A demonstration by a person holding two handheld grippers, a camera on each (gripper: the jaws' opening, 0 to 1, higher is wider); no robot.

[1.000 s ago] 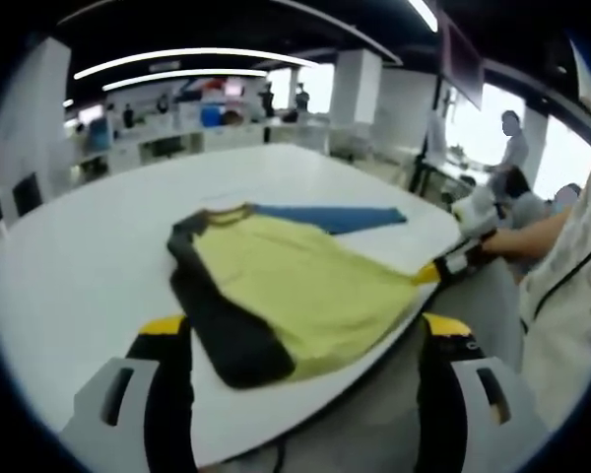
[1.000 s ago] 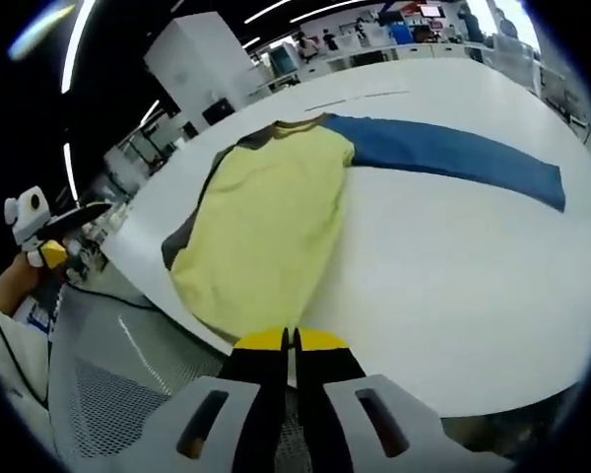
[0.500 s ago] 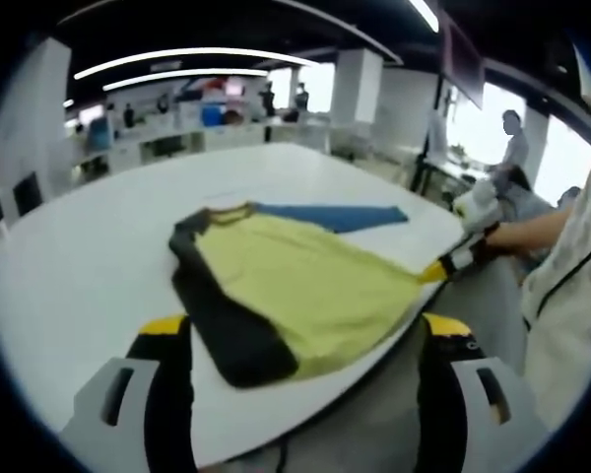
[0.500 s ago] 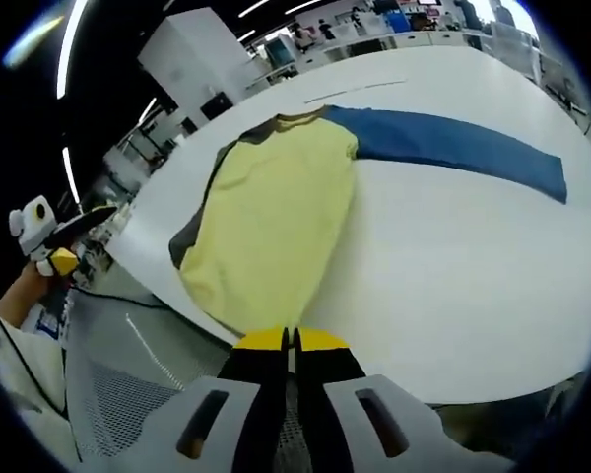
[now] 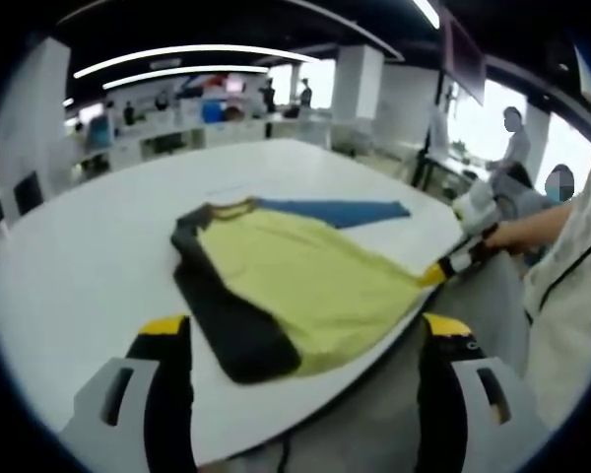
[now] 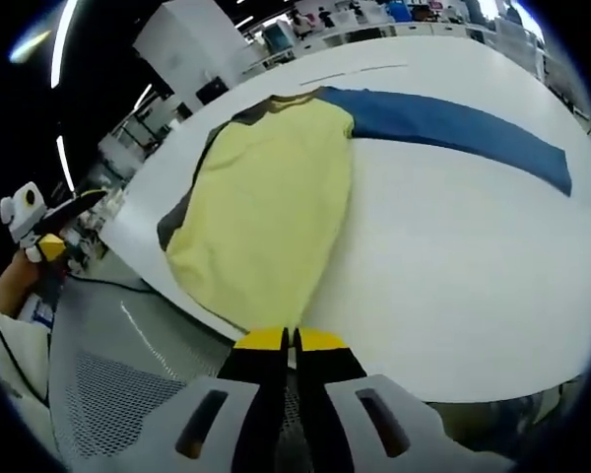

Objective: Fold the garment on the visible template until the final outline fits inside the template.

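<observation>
A yellow shirt [image 5: 305,281] lies flat on the white table [image 5: 79,266], its collar pointing away from me. One sleeve is black [image 5: 227,325] and folded along the body. The other is blue [image 6: 453,133] and stretched out straight over the table. My right gripper [image 6: 291,340] is shut at the table's near edge, on the hem of the yellow shirt [image 6: 266,207]. In the left gripper view the hem is drawn to a point at the right gripper [image 5: 451,264]. My left gripper [image 5: 303,330] stands open below the table edge, holding nothing. A hand holds the left gripper [image 6: 41,236] off to the left.
The table's rounded edge [image 6: 177,305] runs close in front of both grippers. A grey mesh surface [image 6: 108,394] lies below it. People [image 5: 515,148] stand at the far right. White pillars [image 5: 360,89] and desks are beyond the table.
The right gripper view has shifted slightly. The shirt and both grippers hold the same places.
</observation>
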